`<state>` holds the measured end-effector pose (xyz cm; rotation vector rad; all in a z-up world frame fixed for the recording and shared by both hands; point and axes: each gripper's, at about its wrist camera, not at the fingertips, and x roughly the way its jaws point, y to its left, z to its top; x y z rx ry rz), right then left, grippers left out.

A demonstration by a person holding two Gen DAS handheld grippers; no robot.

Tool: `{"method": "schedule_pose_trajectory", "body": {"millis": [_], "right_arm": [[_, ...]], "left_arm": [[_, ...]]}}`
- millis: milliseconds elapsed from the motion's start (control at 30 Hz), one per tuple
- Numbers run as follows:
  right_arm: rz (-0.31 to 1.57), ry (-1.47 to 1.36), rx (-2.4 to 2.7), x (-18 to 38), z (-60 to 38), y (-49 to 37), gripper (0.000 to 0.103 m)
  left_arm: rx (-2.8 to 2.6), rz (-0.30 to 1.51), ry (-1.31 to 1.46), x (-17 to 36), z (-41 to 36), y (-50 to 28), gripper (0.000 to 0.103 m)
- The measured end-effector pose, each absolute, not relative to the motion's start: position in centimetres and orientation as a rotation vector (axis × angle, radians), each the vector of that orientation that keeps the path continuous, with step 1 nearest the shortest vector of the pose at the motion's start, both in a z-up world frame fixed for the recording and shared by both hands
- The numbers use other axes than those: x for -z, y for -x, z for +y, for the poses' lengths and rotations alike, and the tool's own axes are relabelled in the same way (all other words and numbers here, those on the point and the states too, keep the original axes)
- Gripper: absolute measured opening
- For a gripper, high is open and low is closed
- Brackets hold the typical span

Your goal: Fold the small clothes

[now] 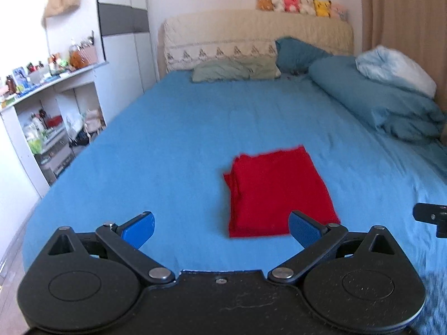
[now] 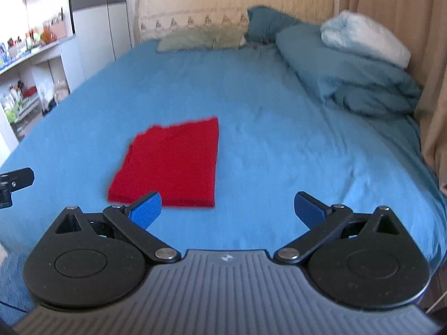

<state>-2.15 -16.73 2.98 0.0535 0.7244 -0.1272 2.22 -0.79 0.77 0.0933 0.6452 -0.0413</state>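
Observation:
A red garment (image 1: 275, 192) lies folded into a flat rectangle on the blue bed sheet (image 1: 167, 145). It also shows in the right wrist view (image 2: 173, 162). My left gripper (image 1: 220, 230) is open and empty, held above the bed just short of the garment's near edge. My right gripper (image 2: 227, 209) is open and empty, to the right of the garment's near edge. Part of the right gripper shows at the right edge of the left wrist view (image 1: 431, 217).
A rolled blue duvet (image 1: 377, 103) with a pale blanket (image 1: 396, 69) lies along the bed's right side. Pillows (image 1: 237, 68) and a padded headboard (image 1: 257, 36) are at the far end. White shelves (image 1: 47, 106) full of small items stand left. A curtain (image 2: 391, 14) hangs right.

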Motion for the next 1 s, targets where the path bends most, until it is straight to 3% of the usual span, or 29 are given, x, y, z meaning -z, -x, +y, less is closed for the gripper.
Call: {"method": "schedule_pose_trajectory", "body": {"millis": [1000], "right_arm": [[0.779,-0.066,0.136,-1.1,-16.4,2.9,0.103]], "left_arm": [[0.049,0.660,-0.090,0.3,-1.0,-1.5,0.103]]}}
